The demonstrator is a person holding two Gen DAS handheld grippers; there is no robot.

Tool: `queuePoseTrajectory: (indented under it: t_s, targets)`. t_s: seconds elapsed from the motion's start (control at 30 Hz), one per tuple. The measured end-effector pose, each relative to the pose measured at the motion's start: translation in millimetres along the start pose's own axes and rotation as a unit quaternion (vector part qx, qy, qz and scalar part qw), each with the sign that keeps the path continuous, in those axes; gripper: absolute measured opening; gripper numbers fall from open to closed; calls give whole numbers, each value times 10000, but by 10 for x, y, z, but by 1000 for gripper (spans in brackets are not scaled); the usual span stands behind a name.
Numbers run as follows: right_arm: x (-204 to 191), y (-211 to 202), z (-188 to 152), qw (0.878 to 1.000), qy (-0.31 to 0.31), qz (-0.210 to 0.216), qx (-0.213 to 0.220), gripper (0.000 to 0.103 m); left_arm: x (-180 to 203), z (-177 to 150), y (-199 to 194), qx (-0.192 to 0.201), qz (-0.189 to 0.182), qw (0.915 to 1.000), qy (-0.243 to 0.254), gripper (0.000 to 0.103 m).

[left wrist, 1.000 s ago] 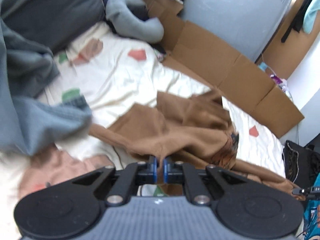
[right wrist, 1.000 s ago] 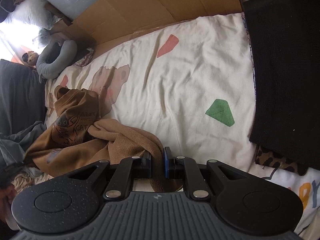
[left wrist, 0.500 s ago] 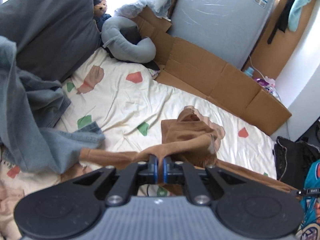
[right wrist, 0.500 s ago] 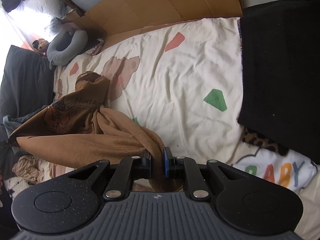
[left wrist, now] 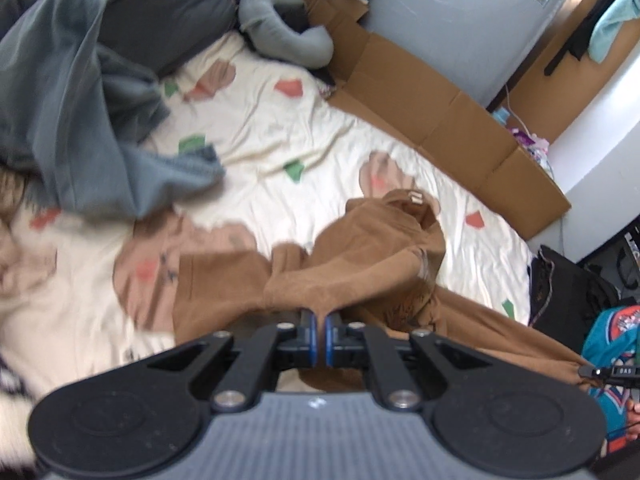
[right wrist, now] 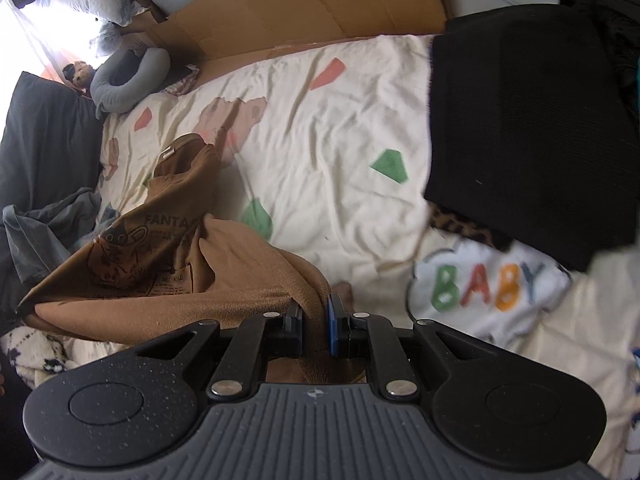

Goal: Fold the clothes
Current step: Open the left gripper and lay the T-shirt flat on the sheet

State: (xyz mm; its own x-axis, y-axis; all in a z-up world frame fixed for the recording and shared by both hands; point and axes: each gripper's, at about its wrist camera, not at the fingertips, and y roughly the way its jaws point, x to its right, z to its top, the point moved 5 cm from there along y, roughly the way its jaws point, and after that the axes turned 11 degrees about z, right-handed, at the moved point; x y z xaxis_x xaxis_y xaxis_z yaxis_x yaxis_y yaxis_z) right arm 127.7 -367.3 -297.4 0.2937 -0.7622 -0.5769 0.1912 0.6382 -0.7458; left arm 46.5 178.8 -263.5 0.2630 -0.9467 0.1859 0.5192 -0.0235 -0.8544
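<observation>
Above bare sheet [right wrist: 320, 128], 2 hand-held grippers [left wrist: 319, 334] [right wrist: 314, 330] pinch brown shirt [left wrist: 360, 264] edges.

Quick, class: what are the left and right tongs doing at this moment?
Left tongs: closed on the brown shirt.
Right tongs: closed on a bunched fold of the same brown shirt.

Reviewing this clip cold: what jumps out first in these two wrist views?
The brown printed shirt dominates: it hangs stretched above the cream patterned bedsheet, pinched by the left gripper at one end and the right gripper at the other. Next, a black garment lies at the sheet's right edge over white fabric lettered BABY, and grey clothing is heaped at the left.
</observation>
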Motion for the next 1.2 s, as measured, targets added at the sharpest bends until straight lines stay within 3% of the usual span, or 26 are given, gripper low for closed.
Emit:
queuePoseTrajectory:
  t_s: [0.3, 0.47, 0.5, 0.57, 0.6, 0.67, 1.2]
  targets:
    - [243, -299, -484, 9986, 364, -357, -171, 10, -81, -675, 134, -780, -97, 9967, -183, 4]
    - [315, -338, -651, 9964, 418, -631, -372, 19, -185, -840, 184, -1172, 191, 9928, -173, 16]
    - [326, -356, -646, 9961, 427, -678, -363, 19, -224, -830, 171, -1170, 234, 9926, -210, 20]
    - [356, -377, -597, 9962, 478, -659, -308, 23, -290, -756, 151, -1135, 273, 9928, -275, 38]
    - [376, -374, -563, 9962, 494, -670, -260, 28, -314, -708, 150, -1094, 321, 9931, -259, 41]
    - [396, -337, -482, 9965, 446, -676, -191, 30, -337, -601, 184, -1012, 440, 9938, -143, 46]
    - [227, 602, 182, 9992, -111, -228, -323, 30, -258, 92, 977, -592, 627, 9946, 582, 52]
